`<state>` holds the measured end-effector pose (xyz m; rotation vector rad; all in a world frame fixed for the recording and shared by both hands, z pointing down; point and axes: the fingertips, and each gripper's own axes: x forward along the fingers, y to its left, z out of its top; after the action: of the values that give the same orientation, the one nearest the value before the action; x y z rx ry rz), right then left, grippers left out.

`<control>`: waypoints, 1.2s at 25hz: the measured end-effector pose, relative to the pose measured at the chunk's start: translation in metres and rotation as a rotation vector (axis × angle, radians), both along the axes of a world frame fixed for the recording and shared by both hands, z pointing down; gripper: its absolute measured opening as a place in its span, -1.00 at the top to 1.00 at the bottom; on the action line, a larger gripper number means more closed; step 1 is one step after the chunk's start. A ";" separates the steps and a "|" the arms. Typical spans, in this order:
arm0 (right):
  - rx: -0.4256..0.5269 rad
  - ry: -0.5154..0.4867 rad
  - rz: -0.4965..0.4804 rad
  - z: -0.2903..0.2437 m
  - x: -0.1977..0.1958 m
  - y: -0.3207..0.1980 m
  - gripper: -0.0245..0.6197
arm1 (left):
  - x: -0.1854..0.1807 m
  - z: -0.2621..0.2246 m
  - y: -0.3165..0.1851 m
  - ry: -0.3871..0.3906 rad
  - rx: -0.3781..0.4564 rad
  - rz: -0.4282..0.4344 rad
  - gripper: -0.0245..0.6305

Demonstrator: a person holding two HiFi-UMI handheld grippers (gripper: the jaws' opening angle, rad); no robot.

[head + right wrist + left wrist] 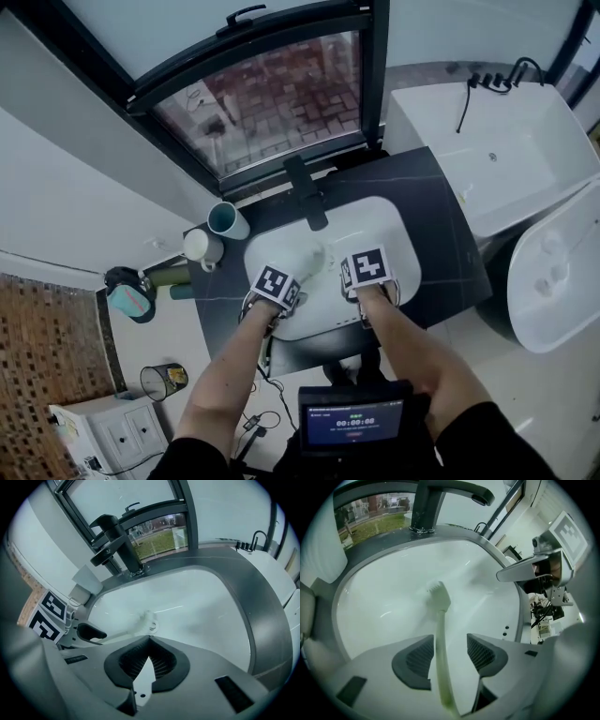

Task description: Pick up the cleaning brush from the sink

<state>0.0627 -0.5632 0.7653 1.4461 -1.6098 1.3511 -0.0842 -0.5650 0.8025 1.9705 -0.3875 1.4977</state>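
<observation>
The cleaning brush (439, 599), white with a pale green handle, lies in the white sink (384, 597). Its bristle head points toward the faucet. My left gripper (450, 636) is open and points steeply down into the basin. The brush handle runs between its two dark pads, close to the left one, and neither pad presses on it. My right gripper (149, 639) is shut and empty, its tips meeting just short of the brush head (145, 620). In the head view both grippers, left (278, 285) and right (366, 270), hang side by side over the sink (375, 220).
A black faucet (305, 192) stands at the sink's far rim, below a window. Two mugs (228, 220) (202, 247) sit on the dark counter (441, 253) at the left. A white bathtub (506, 159) lies to the right, and a small bin (164, 380) is on the floor.
</observation>
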 end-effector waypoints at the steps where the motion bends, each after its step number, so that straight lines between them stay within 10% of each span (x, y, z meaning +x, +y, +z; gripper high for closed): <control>1: -0.001 0.006 -0.005 0.000 0.001 -0.001 0.98 | 0.002 0.001 0.000 0.002 -0.002 -0.004 0.20; 9: 0.017 -0.008 0.014 0.006 0.014 -0.002 0.98 | 0.006 0.019 0.004 -0.032 -0.019 -0.023 0.28; 13: 0.019 -0.003 0.006 0.009 0.019 -0.001 0.98 | 0.004 0.027 0.002 -0.056 -0.006 -0.037 0.67; 30: 0.081 -0.023 0.049 -0.034 0.014 0.020 0.98 | -0.010 -0.041 0.026 0.069 0.054 -0.123 0.69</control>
<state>0.0772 -0.5433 0.7316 1.5317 -1.6718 1.3481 -0.0940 -0.5391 0.7611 1.9968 -0.5141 1.3517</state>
